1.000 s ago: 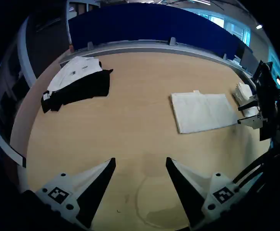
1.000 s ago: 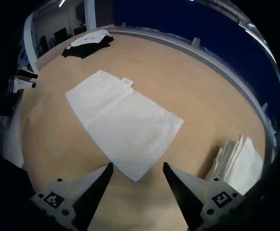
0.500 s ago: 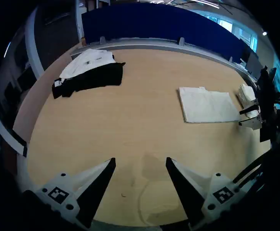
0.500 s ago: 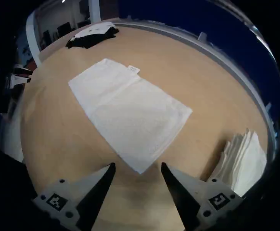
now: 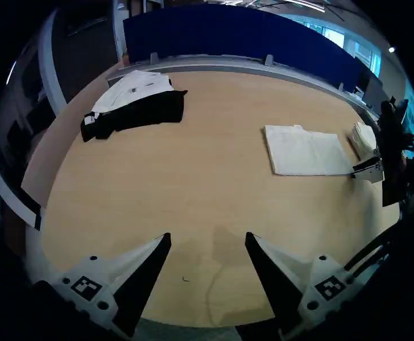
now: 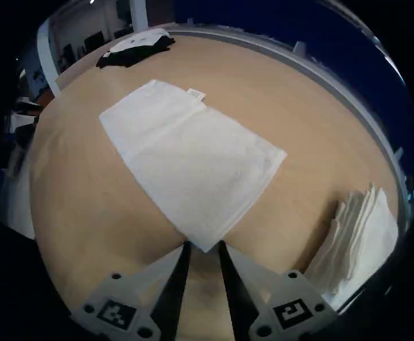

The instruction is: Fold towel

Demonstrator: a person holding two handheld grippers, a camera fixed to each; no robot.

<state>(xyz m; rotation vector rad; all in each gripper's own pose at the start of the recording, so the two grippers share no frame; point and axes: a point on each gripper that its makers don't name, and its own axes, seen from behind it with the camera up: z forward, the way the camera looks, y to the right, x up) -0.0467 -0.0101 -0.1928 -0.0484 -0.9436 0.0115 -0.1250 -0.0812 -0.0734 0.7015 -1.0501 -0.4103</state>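
Note:
A white towel (image 6: 190, 162) lies flat on the wooden table (image 6: 82, 193), folded once, with a small tag on its far edge. My right gripper (image 6: 204, 245) sits at the towel's near corner, its fingers drawn close on that corner. From the left gripper view the towel (image 5: 305, 158) lies far to the right, with the right gripper (image 5: 369, 169) at its right end. My left gripper (image 5: 207, 236) hovers open over bare table near the front edge, holding nothing.
A stack of folded white towels (image 6: 360, 233) lies at the right edge of the table, also seen as the stack (image 5: 365, 138) beyond the towel. Black and white clothes (image 5: 134, 105) lie at the far left. A blue partition (image 5: 235, 34) runs behind the table.
My right gripper's fingers have closed from wide apart onto the towel's near corner. The left gripper has stayed open and drawn back slightly.

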